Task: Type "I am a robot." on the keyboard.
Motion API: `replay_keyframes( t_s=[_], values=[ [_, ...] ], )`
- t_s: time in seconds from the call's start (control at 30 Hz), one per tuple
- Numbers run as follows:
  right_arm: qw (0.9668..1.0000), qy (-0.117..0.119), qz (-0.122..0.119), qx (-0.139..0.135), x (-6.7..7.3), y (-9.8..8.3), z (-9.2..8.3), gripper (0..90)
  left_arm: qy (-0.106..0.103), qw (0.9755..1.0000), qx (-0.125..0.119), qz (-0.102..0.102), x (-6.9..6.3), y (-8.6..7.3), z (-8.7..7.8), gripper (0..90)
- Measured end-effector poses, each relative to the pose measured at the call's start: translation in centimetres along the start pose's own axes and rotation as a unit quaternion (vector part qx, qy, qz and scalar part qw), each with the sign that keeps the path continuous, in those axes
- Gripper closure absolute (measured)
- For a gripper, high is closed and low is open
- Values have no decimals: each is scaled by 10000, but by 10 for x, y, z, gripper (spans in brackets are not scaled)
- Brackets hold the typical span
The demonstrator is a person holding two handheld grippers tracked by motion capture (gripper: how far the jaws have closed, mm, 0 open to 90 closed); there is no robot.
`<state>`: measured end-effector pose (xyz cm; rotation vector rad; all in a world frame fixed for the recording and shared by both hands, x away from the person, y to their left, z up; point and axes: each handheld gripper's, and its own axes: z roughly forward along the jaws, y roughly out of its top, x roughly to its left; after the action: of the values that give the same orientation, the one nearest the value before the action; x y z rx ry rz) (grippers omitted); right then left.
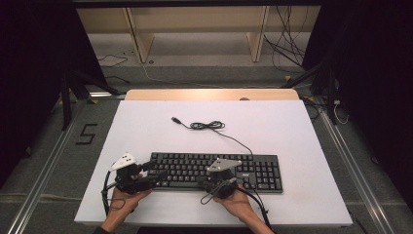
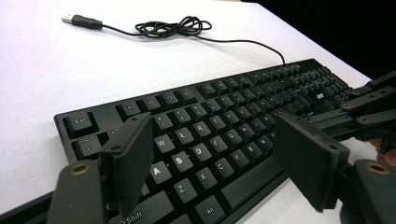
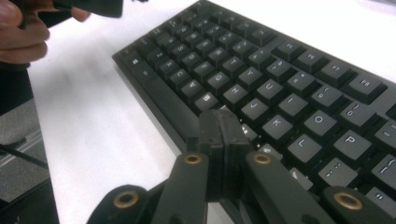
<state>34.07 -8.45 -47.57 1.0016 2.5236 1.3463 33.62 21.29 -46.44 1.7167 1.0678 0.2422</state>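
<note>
High view: coiled USB cable [image 1: 207, 125] lies behind keyboard [image 1: 253, 170], well apart.

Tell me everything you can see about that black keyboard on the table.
The keyboard is a full-size black one, plastic by its look, with white lettering and a number pad at its right end. It lies flat near the front edge of the white table. Its thin black cable runs from the back edge, bunches into a loose coil, and ends in an unplugged USB plug. Whether either gripper touches the keys I cannot tell.
</note>
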Motion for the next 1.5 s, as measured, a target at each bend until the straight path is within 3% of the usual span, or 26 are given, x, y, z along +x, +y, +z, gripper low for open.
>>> replay_keyframes(
  t_s=[1.07,1.2,1.5],
  values=[
    [9998,-69,-21,194,-1,-4,9,900,-64,9999,118,100,-9,-1,-1,276],
    [9994,-186,-146,254,-2,-5,11,900,-61,9999,119,103,-9,-1,-1,275],
    [9995,-194,-51,258,-4,-5,10,900,-48,9999,111,102,-8,-1,-1,276]
  ],
)
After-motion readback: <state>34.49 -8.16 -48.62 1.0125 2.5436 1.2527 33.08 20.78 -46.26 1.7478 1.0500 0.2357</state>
